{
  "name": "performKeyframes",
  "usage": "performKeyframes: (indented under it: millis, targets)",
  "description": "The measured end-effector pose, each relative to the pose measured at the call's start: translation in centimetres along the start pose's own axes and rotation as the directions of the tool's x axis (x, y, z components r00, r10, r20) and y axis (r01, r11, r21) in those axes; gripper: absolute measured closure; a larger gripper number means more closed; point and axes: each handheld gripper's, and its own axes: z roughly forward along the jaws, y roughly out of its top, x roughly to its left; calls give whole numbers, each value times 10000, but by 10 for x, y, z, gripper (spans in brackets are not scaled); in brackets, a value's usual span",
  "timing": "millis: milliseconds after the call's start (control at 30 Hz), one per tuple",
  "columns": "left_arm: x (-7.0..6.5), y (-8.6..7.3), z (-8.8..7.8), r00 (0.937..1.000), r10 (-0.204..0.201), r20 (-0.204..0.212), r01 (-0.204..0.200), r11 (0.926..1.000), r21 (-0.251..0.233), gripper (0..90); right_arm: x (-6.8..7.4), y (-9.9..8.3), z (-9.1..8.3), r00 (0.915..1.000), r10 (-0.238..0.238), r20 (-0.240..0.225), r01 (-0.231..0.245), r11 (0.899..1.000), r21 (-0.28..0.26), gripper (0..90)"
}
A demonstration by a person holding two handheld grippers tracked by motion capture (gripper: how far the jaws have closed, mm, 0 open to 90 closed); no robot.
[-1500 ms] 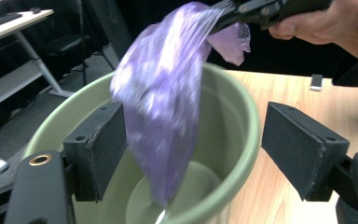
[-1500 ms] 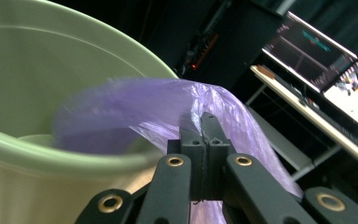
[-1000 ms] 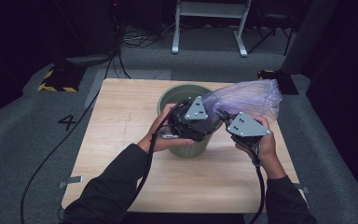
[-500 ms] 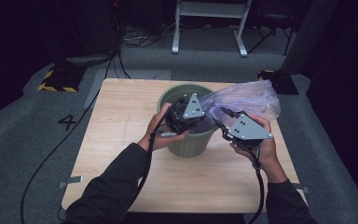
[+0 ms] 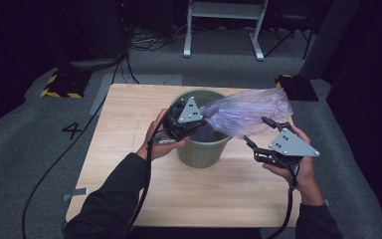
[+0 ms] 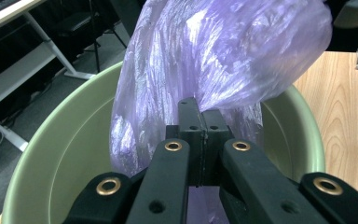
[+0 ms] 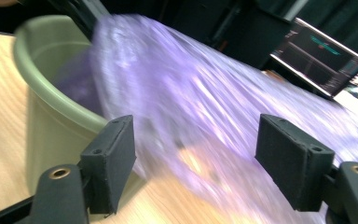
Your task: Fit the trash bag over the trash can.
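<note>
A green bucket (image 5: 201, 147) stands mid-table on the wooden table (image 5: 129, 109). A thin purple plastic bag (image 5: 243, 112) trails out of it over the right rim. My left gripper (image 5: 204, 122) sits at the bucket's near-left rim, shut on the bag. In the left gripper view its jaws (image 6: 201, 135) pinch the bag (image 6: 223, 51) over the bucket (image 6: 60, 149). My right gripper (image 5: 256, 130) is right of the bucket and open; its jaws have just been opening. In the right gripper view the blurred bag (image 7: 214, 107) and bucket (image 7: 56, 107) lie beyond its spread jaws (image 7: 200, 158), pads off the plastic.
Bare wood lies left of and in front of the bucket. On the grey floor are a painted 4 (image 5: 73, 130), a yellow-black striped block (image 5: 59, 84), cables, a white stand (image 5: 224, 30) and a black box (image 5: 296, 87). A lit monitor (image 7: 326, 51) stands beyond the bag.
The right gripper let go of the bag, spread its jaws and drew away to the right and nearer the table's front. The left gripper stays at the bucket rim, holding the bag.
</note>
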Motion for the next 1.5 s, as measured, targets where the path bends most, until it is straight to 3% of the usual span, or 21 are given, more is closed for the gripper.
performKeyframes:
  millis: [67, 200, 467, 600, 767, 833, 967, 1067, 1267, 1367, 1400, 1500]
  targets:
    - [2, -3, -1, 10000, 43, 26, -43, 10000, 36, 898, -3, -5, -3, 9996, 99, 253, -101, 9999, 84, 280]
    - [5, -8, -6, 9999, -84, 92, 84, 10000, -20, 897, -7, -13, -4, 9993, 319, 206, -324, 9991, 256, 320]
    - [11, -12, -15, 9993, -223, 293, 227, 9997, -133, 858, -2, -17, 7, 9988, -67, -475, 79, 9997, 246, 744]
    - [11, -14, -18, 9992, -282, 272, 286, 9995, -164, 774, 1, -16, 11, 9975, -201, -672, 211, 9997, 143, 847]
    - [10, -19, -21, 9985, -204, 511, 217, 9995, -247, 705, 4, -13, 12, 9968, -299, -748, 296, 9995, -53, 898]
    - [7, -18, -21, 9979, -114, 630, 130, 9996, -242, 626, 5, -13, 13, 9961, -319, -824, 312, 9995, -102, 900]
    - [1, -13, -21, 9972, -178, 730, 203, 9992, -336, 366, 7, -8, 13, 9959, -385, -820, 373, 9992, -158, 900]
    - [-6, -7, -22, 9988, 29, 493, -9, 9992, -411, 267, 9, -4, 12, 9947, -469, -920, 447, 9987, -255, 900]
    - [-18, 6, -23, 9993, 359, 59, -355, 9979, -551, 274, 19, 6, 12, 9892, -775, -1248, 745, 9968, -284, 900]
    - [-22, 9, -24, 9974, 721, -99, -725, 9961, -496, 517, 22, 10, 11, 9867, -926, -1338, 895, 9956, -290, 899]
    - [-23, 8, -25, 9961, 877, 42, -873, 9948, -522, 635, 23, 10, 11, 9860, -915, -1391, 877, 9956, -329, 899]
    - [-23, 7, -27, 9949, 987, -195, -996, 9935, -548, 807, 25, 11, 10, 9838, -915, -1539, 866, 9955, -377, 899]
